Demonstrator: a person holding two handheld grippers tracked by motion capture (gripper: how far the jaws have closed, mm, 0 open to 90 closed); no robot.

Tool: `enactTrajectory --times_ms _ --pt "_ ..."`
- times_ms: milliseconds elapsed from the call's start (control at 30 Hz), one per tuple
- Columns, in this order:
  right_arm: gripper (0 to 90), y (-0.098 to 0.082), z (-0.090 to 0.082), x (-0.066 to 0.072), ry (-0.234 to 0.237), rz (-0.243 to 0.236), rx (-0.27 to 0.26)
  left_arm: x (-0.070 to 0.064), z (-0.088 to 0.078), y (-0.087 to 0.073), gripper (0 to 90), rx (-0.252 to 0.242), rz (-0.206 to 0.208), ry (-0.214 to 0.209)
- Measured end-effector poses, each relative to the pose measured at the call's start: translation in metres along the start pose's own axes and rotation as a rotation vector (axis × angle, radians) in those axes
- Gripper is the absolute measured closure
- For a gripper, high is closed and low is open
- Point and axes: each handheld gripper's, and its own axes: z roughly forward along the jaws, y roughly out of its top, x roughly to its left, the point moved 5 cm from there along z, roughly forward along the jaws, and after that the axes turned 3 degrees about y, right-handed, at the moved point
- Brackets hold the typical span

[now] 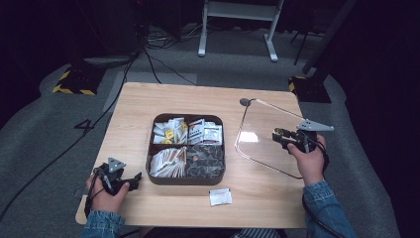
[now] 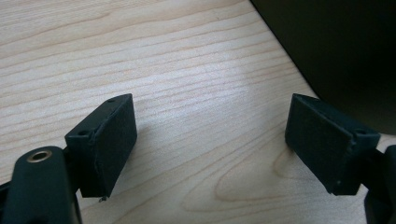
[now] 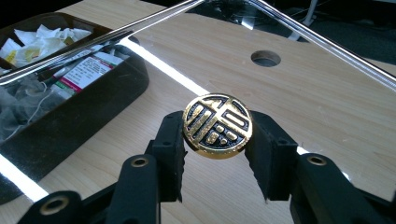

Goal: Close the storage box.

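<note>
Right tongs (image 3: 215,144) clench the clear lid's (image 1: 265,141) gold knob (image 3: 217,126), lid lifted off (left tongs (image 2: 210,144) released); next, set it aside.

Wooden table (image 1: 143,101) sitting on grey carpet (image 1: 29,148). Black cables (image 1: 163,37) trailing beyond table's far-left corner, yellow-black striped base (image 1: 74,82) lying left of that corner, white frame legs (image 1: 202,39) standing beyond table's far edge.
</note>
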Motion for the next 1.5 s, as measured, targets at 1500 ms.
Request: enactTrajectory --times_ms 1500 --pt "59.0 0.079 0.053 0.115 0.189 -0.184 0.041 0.0 0.0 0.0 17.1 0.0 0.001 0.001"
